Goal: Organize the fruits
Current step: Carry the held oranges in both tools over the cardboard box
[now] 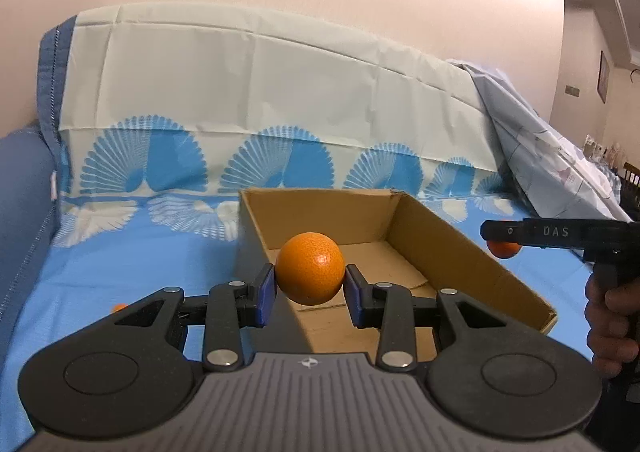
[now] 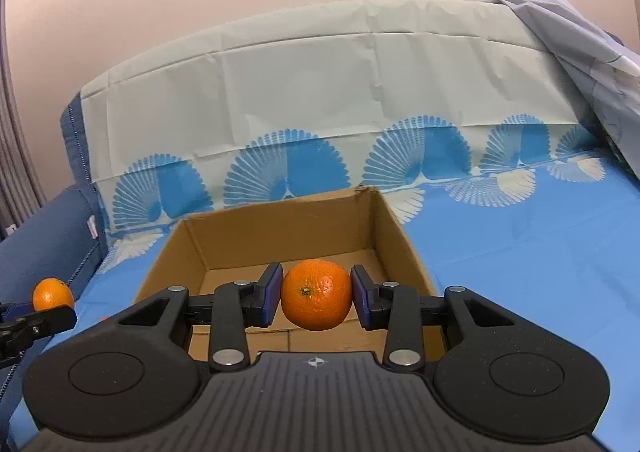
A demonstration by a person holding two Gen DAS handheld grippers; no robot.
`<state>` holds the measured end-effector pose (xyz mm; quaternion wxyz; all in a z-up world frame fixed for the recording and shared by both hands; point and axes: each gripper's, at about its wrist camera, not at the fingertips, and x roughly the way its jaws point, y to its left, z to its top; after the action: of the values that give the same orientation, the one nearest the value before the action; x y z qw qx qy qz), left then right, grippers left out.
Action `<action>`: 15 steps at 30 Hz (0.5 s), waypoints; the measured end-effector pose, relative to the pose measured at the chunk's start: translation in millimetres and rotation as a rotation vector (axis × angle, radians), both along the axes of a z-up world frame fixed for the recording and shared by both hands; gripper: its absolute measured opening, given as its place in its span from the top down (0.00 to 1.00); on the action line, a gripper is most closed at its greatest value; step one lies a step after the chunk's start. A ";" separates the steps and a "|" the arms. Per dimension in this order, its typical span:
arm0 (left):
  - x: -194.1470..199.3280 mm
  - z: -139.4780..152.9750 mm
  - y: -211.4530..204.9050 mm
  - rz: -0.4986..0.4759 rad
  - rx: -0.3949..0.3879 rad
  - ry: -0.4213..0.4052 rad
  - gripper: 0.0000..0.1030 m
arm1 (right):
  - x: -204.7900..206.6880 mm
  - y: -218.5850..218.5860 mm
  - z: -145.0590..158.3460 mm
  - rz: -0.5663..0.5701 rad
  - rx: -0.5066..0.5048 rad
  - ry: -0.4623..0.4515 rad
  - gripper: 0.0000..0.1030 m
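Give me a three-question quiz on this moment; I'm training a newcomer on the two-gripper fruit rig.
1. True or false: the cardboard box already holds fruit.
2. What does the left gripper grip?
A. an orange
B. a banana
C. nothing
3. Which view shows the stem end of its held orange?

Key
1. False: its visible floor is bare.
2. A: the left orange.
3. The right wrist view, on the right orange in the right gripper.

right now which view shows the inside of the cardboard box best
The right wrist view: it looks straight into the cardboard box, showing both side walls, the back wall and floor. The left wrist view sees the box at an angle, its near left wall hiding part of the floor.
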<state>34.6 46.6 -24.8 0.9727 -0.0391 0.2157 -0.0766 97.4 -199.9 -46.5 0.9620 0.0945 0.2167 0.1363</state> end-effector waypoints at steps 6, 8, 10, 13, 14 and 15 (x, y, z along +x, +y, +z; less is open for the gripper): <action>6.4 -2.3 -21.0 -0.078 -0.021 -0.032 0.61 | 0.7 -2.4 -1.2 -0.005 -0.016 0.003 0.62; 8.8 -4.3 -26.8 -0.095 -0.015 -0.030 0.61 | 2.3 -1.1 -2.1 -0.002 -0.033 0.006 0.62; 10.8 -6.5 -30.1 -0.115 -0.011 -0.027 0.61 | 3.0 0.1 -2.4 -0.001 -0.043 0.006 0.62; 13.9 -10.9 -32.6 -0.128 -0.011 -0.011 0.61 | 2.6 0.5 -2.6 0.001 -0.048 0.006 0.62; 15.3 -12.4 -33.0 -0.131 -0.012 -0.006 0.61 | 3.1 0.6 -2.5 0.001 -0.049 0.006 0.62; 16.2 -13.8 -34.5 -0.136 -0.011 -0.002 0.61 | 3.3 1.1 -2.6 0.002 -0.050 0.005 0.62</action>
<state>50.8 12.1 -38.6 0.9652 -0.0295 0.2165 -0.1436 100.7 -198.8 -49.1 0.9633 0.0705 0.2228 0.1317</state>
